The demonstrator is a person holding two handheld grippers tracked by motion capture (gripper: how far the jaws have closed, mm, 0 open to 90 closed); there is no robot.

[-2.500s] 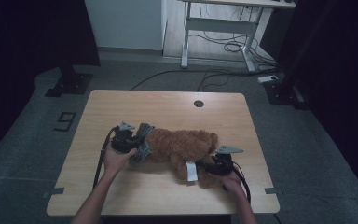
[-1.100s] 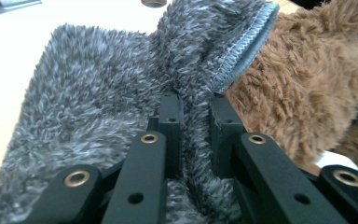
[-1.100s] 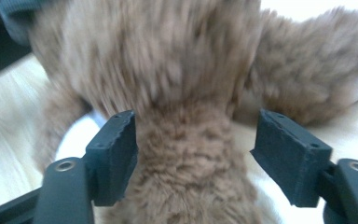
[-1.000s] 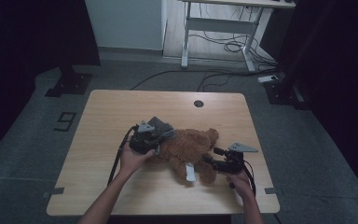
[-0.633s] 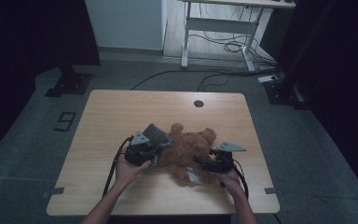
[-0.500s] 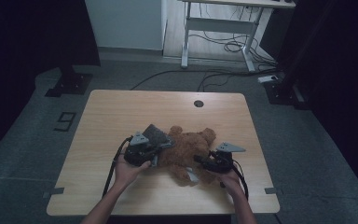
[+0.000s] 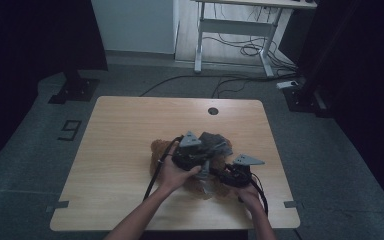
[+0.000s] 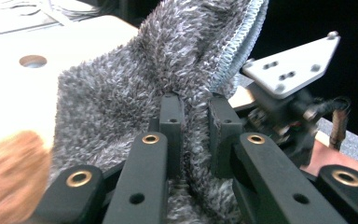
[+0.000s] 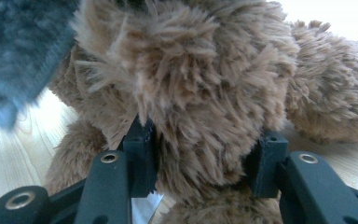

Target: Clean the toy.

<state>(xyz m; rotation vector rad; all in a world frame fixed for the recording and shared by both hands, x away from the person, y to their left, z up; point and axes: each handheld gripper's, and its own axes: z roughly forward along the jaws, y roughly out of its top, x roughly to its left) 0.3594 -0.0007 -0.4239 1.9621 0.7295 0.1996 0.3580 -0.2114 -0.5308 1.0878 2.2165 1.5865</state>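
Counts: one brown plush toy (image 7: 190, 175), one grey fleece garment (image 7: 214, 143), two hand-held grippers, one wooden table (image 7: 125, 145).
Plush toy, place: on the near half of the table, right of centre, between the two hands.
Plush toy, axis: long axis runs roughly left to right across the table; which end is the head cannot be told, since grippers and garment cover much of it.
Grey garment: lifted above the toy's far side, stitched hem (image 8: 242, 37) visible in the left gripper view.
Left gripper (image 7: 200, 162): jaws nearly together, clamped on a fold of the grey fleece (image 8: 121, 102).
Right gripper (image 7: 225, 176): jaws have just been closing; they stand partway apart with a tuft of the toy's fur (image 9: 200, 121) pressed between the pads.
Writing: a white tag (image 7: 206, 186) lies at the toy's near edge, print too small to read; the floor left of the table bears the mark "9" (image 7: 70, 130).
Table detail: one round cable hole (image 7: 212, 110) near the far edge.
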